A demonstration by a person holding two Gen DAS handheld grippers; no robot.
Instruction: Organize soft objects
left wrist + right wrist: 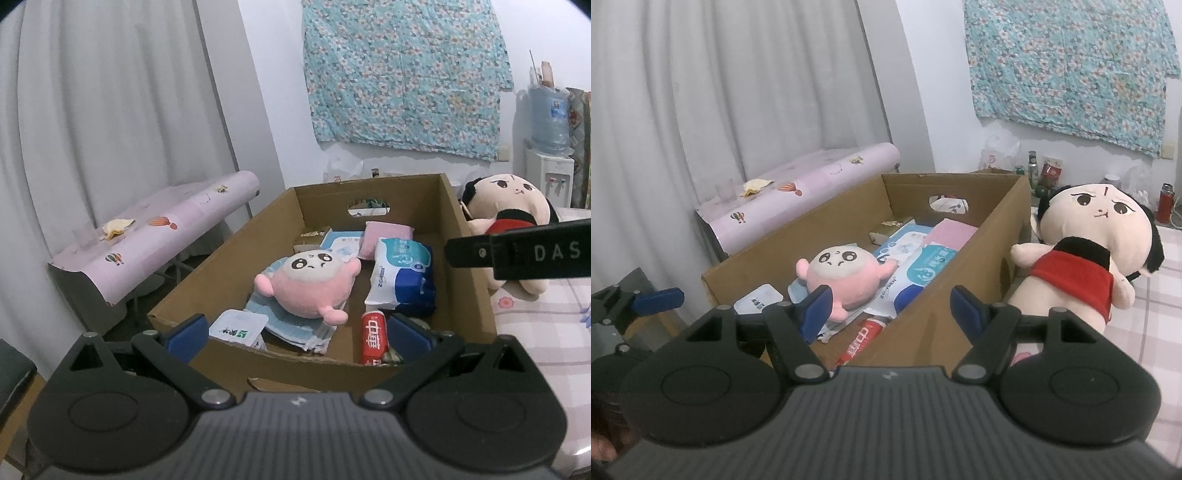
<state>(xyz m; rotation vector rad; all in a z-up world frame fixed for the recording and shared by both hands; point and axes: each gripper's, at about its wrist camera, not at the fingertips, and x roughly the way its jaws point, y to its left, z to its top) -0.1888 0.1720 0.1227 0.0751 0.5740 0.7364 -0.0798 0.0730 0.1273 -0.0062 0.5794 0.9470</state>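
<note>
1. Both claws, left (297, 334) and right (891, 308), are hanging apart, gripping nothing.
2. Pink plushie (309, 284) is already sitting in the box (258, 363) ahead.
3. Big doll (1082, 254) is waiting outside, right of the right claw, probably next.

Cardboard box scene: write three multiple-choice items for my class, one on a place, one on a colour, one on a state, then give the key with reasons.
1. Where is the pink round plush?
A. inside the cardboard box
B. on the bed beside the box
C. on the side table

2. What colour is the top worn by the big doll lying outside the box?
A. green
B. red
C. yellow

3. How does the right gripper stand?
A. shut on the doll
B. shut on a tissue pack
C. open, holding nothing

Key: 1 A, it rests on a striped towel in the box. 2 B, the cloth on its body is red. 3 C, its blue pads are apart with nothing between them.
</note>
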